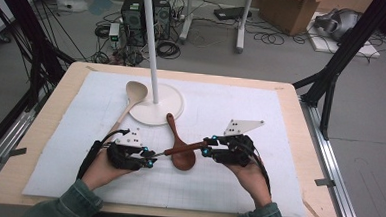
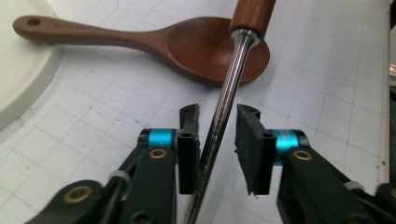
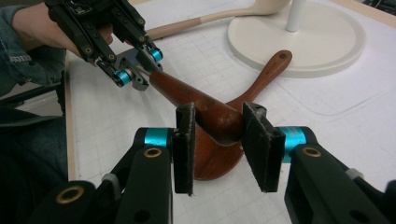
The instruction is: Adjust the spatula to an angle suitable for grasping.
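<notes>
A utensil with a reddish wooden handle (image 3: 187, 95) and a thin steel shaft (image 2: 236, 70) hangs level above the mat. My right gripper (image 3: 218, 119) is shut on the thick butt of that handle, which in the high view (image 1: 181, 148) spans the gap between both hands. My left gripper (image 2: 218, 116) has the steel shaft between its jaws. The shaft lies along the left pad, and a narrow gap shows at the right pad. The shaft's far end is hidden behind the left gripper (image 1: 152, 161). Under the utensil lies a dark brown wooden spoon (image 1: 183, 160).
A white stand has a round base (image 1: 168, 107) and a pole (image 1: 152, 36) at the mat's middle back. A pale wooden spoon (image 1: 134, 93) leans against the base's left side. The dark spoon's handle tip (image 3: 280, 56) touches the base rim.
</notes>
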### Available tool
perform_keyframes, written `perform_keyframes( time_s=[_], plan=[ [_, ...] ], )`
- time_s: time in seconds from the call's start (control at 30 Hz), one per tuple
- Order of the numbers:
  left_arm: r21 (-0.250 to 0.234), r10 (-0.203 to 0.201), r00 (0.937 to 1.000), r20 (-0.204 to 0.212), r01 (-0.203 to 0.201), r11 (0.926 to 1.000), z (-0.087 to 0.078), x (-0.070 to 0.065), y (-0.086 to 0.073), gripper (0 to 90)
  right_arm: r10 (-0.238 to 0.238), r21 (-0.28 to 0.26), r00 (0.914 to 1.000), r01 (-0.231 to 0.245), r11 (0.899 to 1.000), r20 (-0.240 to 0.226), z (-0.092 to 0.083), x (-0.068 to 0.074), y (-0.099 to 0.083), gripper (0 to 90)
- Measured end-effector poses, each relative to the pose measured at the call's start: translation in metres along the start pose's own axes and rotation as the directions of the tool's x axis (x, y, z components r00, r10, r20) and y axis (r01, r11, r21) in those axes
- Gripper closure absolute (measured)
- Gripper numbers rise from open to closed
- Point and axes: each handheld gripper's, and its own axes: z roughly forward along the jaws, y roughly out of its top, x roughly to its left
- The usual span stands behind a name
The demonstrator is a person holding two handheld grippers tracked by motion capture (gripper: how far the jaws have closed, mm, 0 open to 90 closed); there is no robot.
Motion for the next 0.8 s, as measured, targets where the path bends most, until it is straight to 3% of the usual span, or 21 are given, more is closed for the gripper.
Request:
perform_keyframes(
  time_s=[0.2,0.3,0.47,0.8],
  plan=[
    [0.005,0.013,0.9999,0.009,-0.013,0.9999,-0.001,0.002,0.003,77.3,0.012,-0.003,0.9999,-0.012,1.000,-0.008,0.001,-0.002,0.000,65.6],
    [0.005,0.019,0.9992,0.035,-0.019,0.9998,-0.002,0.002,0.005,78.6,0.018,-0.012,0.9998,-0.018,1.000,-0.010,0.000,-0.003,0.001,64.9],
    [0.000,0.019,0.9983,0.056,-0.019,0.9998,-0.003,0.004,0.006,79.9,0.030,-0.022,0.9995,-0.030,0.999,0.001,-0.003,-0.004,0.003,59.5],
    [-0.030,0.013,0.9991,0.041,-0.011,0.9995,-0.013,0.006,0.008,82.3,0.069,-0.044,0.9963,-0.067,0.997,0.051,-0.013,-0.006,0.001,42.8]
  ],
)
